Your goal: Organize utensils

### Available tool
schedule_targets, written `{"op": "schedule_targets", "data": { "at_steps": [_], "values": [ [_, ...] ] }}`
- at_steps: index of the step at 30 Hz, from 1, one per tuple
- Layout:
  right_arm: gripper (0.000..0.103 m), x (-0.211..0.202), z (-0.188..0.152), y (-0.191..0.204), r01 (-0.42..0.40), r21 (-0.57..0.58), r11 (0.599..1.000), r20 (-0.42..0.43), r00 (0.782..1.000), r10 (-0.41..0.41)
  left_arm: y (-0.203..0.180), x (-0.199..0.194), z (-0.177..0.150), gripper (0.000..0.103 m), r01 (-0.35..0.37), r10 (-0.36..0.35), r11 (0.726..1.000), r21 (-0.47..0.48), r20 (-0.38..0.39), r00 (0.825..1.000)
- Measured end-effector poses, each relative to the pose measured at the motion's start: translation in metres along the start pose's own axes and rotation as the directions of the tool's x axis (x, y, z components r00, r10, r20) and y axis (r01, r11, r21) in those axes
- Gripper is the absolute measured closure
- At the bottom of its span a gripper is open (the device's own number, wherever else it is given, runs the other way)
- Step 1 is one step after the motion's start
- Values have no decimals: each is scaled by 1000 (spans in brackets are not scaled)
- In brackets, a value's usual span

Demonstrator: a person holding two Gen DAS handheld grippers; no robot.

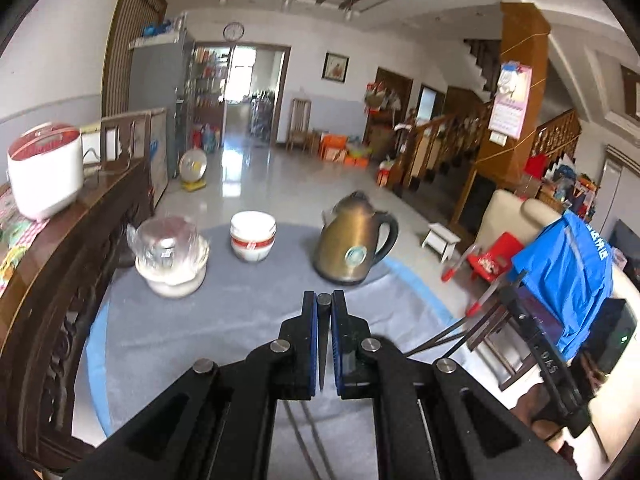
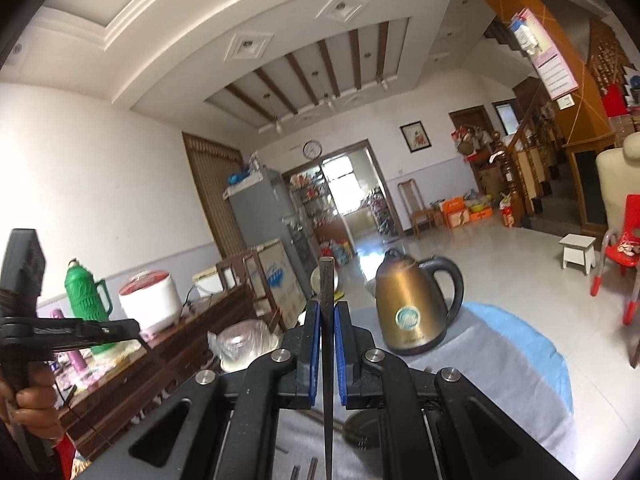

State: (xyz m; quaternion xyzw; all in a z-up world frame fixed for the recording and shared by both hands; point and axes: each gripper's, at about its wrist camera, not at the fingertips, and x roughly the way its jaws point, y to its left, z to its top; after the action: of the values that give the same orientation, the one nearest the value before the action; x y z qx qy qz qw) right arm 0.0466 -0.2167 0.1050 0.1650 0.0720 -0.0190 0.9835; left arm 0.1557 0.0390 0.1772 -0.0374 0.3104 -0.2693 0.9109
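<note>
A round grey table [image 1: 248, 344] fills the lower frame, bearing a brass kettle [image 1: 354, 246] at centre right. The left gripper [image 1: 324, 300] and right gripper [image 2: 327, 307] each pinch one dark chopstick [image 2: 327, 320] at centre.

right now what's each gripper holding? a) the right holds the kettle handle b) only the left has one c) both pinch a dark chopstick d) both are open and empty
c: the left gripper is shut on a dark chopstick, and the right gripper clamps another chopstick whose end sticks up past its fingertips; the kettle stands untouched on the table.
</note>
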Motion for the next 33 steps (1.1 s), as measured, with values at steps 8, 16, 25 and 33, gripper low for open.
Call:
{"op": "schedule_targets", "data": {
  "at_steps": [8, 16, 25, 33],
  "values": [
    [95, 8, 9, -6, 54, 1, 999, 59, 997, -53, -39, 5, 17, 96, 48, -49, 998, 41, 25, 998],
    [95, 30, 6, -13, 117, -3, 993, 84, 990, -116, -75, 26, 34, 96, 54, -58, 997, 58, 68, 996],
    [95, 47, -11, -24, 183, -8, 983, 64, 981, -182, -94, 82, 19, 96, 8, -12, 999, 40, 101, 995],
    [95, 46, -21, -32, 181, -1, 983, -5, 983, -181, -86, 128, -11, 96, -41, 43, 998, 55, -47, 998]
  ]
}}
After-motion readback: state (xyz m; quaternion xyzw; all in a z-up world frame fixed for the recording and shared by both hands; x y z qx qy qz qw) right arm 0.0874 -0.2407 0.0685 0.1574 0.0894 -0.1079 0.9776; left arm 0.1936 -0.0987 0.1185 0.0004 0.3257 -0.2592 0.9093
